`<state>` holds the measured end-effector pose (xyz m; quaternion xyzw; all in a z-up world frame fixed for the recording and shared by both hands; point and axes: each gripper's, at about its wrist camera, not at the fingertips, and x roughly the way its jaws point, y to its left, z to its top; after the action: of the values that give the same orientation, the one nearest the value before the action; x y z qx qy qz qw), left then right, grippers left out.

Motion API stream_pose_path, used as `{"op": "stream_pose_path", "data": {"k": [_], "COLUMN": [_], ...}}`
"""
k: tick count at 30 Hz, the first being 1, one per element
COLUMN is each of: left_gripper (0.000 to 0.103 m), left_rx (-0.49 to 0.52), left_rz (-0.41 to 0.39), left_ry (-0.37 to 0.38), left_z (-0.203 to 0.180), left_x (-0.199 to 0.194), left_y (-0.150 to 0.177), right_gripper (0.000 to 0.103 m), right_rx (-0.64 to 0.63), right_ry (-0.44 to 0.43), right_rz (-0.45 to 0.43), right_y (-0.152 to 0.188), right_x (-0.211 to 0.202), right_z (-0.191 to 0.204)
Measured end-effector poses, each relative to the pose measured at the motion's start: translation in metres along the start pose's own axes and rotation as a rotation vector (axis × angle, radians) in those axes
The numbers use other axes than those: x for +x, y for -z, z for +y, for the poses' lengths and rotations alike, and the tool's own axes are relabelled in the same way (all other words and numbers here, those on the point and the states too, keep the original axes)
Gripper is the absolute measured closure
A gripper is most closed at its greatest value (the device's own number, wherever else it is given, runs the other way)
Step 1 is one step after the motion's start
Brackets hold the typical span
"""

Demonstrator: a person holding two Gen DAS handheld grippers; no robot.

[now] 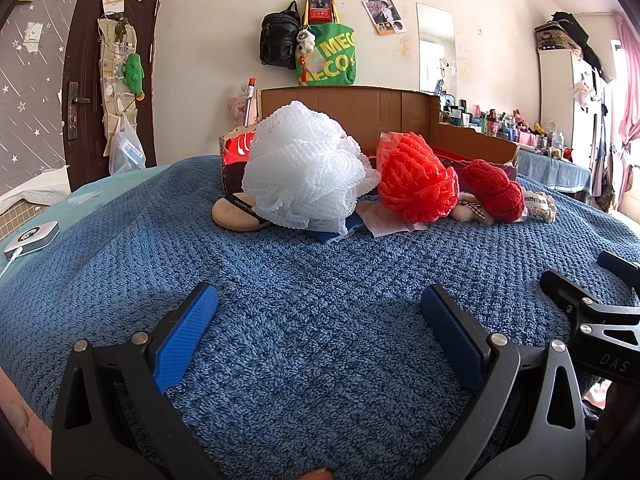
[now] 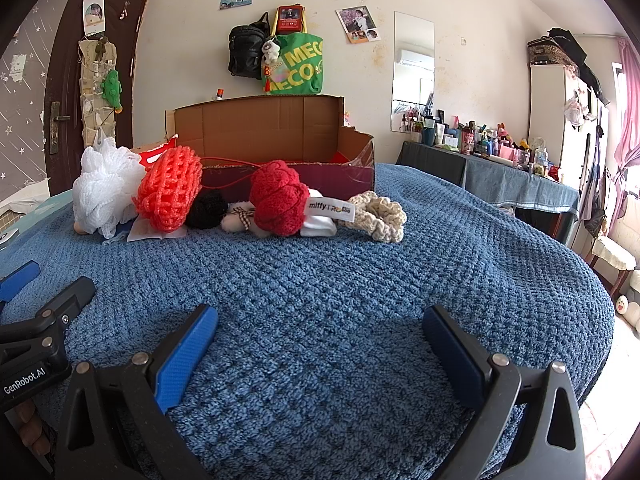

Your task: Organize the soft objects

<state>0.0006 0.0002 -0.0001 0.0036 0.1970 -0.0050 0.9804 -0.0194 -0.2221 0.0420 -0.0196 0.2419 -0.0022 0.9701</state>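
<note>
A row of soft things lies on the blue blanket (image 1: 312, 280) in front of an open cardboard box (image 2: 260, 128): a white mesh bath puff (image 1: 300, 168), an orange-red mesh puff (image 1: 416, 178), a dark red knitted piece (image 2: 276, 198), a black fuzzy ball (image 2: 206, 210), a small plush with a checked bow (image 2: 238, 218) and a cream crocheted scrunchie (image 2: 380, 216). My left gripper (image 1: 320, 308) rests open on the blanket, well short of the white puff. To its right, my right gripper (image 2: 320, 328) is also open with nothing between its fingers.
A tan pad (image 1: 234, 214) lies under the white puff. A white device (image 1: 32, 238) with a cable sits at the blanket's left edge. A cluttered dresser (image 2: 488, 152) stands at right, a dark door (image 1: 108, 72) at left. Bags (image 2: 296, 64) hang on the wall.
</note>
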Motion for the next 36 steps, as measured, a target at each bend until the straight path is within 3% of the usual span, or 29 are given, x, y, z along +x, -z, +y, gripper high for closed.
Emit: {"op": "stream_pose_path", "data": {"k": [17, 29, 36], "left_gripper": [0.0, 0.0, 0.0], "left_rx": [0.006, 0.018, 0.036], "left_rz": [-0.023, -0.01, -0.009], "left_ry": [-0.001, 0.031, 0.033], "left_z": [-0.002, 0.008, 0.017], "left_x": [-0.006, 0.0, 0.008], "left_y": [-0.015, -0.045, -0.071], "right_gripper": [0.0, 0.0, 0.0], "right_rx": [0.053, 0.024, 0.025], "right_ry": [-0.02, -0.014, -0.031], "right_rz": [0.019, -0.022, 0.022], "right_y": [-0.022, -0.053, -0.081], "right_x": [0.004, 0.006, 0.021], "right_z": [-0.006, 0.001, 0.0]}}
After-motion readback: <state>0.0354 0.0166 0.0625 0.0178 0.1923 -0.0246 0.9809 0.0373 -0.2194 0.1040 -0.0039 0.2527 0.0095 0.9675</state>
